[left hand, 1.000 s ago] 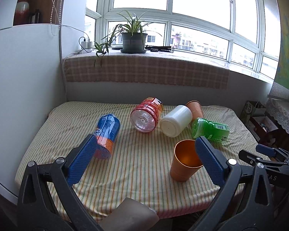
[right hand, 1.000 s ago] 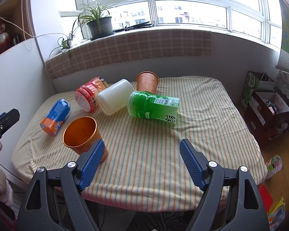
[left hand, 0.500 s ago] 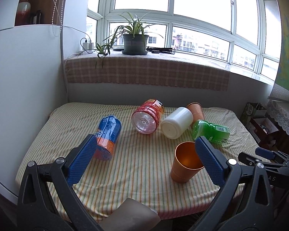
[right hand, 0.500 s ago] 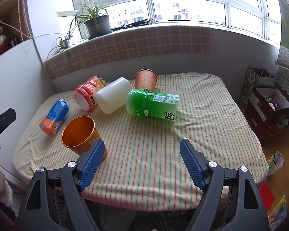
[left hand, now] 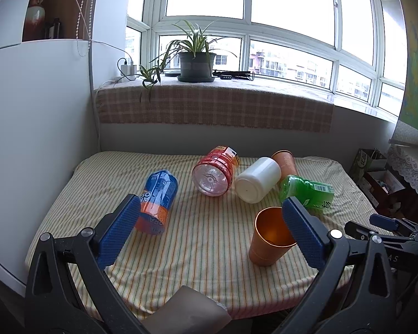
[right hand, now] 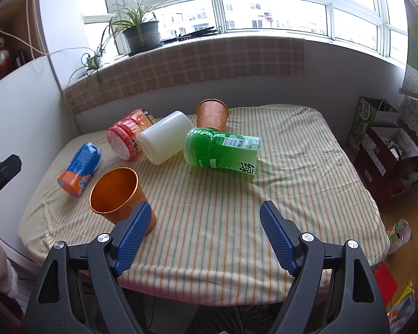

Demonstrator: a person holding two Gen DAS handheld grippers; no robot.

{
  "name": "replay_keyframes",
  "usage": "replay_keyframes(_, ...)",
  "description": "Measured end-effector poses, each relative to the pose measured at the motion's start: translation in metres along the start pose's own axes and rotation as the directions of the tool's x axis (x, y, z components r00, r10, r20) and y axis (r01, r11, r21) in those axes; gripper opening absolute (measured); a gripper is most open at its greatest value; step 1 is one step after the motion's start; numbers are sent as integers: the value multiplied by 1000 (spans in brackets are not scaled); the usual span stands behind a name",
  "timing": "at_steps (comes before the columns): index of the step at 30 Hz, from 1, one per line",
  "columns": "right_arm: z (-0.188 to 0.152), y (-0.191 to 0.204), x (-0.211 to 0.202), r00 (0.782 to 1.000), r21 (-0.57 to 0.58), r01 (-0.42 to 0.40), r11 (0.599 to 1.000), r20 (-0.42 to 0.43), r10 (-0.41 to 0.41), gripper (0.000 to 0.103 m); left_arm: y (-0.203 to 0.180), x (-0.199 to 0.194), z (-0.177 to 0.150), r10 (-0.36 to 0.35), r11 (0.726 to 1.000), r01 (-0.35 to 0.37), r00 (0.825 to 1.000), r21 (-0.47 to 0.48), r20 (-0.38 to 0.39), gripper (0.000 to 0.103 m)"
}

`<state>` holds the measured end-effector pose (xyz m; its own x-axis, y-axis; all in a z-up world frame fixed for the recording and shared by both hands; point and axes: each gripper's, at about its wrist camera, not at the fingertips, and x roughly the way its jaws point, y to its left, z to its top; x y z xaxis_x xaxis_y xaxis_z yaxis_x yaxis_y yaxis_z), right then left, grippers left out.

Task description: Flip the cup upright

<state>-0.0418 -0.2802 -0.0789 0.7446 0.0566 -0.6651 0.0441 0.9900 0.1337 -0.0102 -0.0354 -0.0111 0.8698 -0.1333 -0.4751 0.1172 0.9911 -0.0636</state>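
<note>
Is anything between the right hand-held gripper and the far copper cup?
Yes. The green bottle lies on its side right in front of the copper cup, hiding its lower part; the white jar lies just to its left.

Your left gripper (left hand: 210, 233) and right gripper (right hand: 203, 235) look the same: black plastic clamp arms, blue dimpled pads (right hand: 131, 238) lining the jaws, a silver screw (left hand: 335, 233) just behind each pad.

Both grippers' jaws wide apart
</note>
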Motion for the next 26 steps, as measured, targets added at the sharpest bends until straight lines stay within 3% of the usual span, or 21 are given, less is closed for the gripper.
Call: replay_keyframes(26,-2,-1,4,1000,9,-4,1000,-16,4,80,0,1,1,13,1000,-13,1000,11,3,103)
